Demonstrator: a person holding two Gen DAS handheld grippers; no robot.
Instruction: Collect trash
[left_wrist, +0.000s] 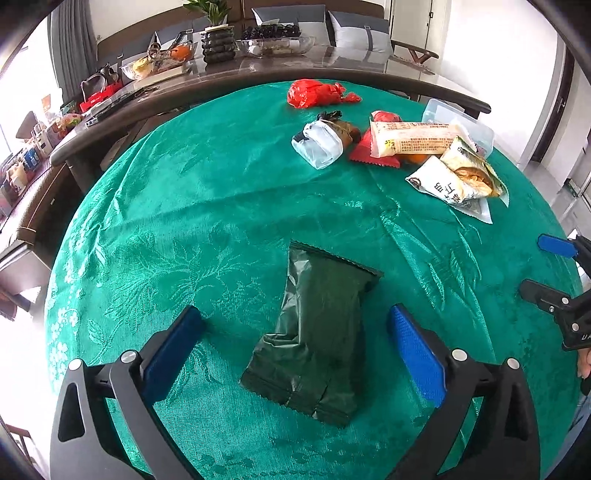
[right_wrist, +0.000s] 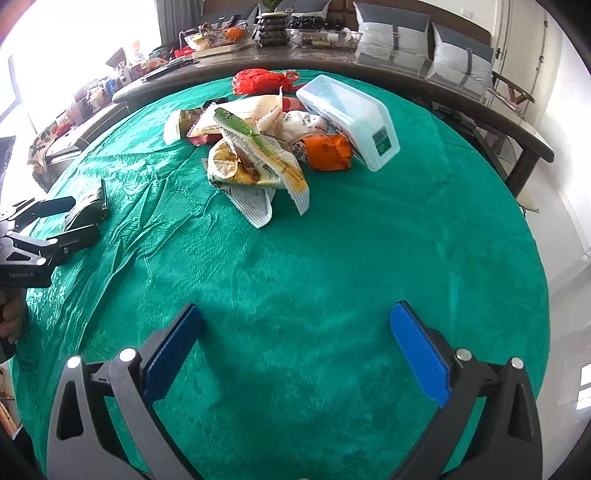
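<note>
My left gripper (left_wrist: 295, 325) has its jaws wide open around the dark green wrapper (left_wrist: 319, 328), which lies flat on the green bench (left_wrist: 184, 192). My right gripper (right_wrist: 297, 321) is wide open too, holding nothing. The trash pile (right_wrist: 258, 147) sits farther back.

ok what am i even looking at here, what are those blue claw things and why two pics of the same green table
The blue claws are two-finger grippers that a person holds, one in each hand, each with a camera looking forward along its fingers. One picture is from the left gripper, the other from the right gripper. Both are open and hold nothing. The table has a green tablecloth. A dark green wrapper lies flat between the left gripper's fingers. Farther back sits a pile of snack wrappers, a red plastic bag and a clear plastic box.
</note>
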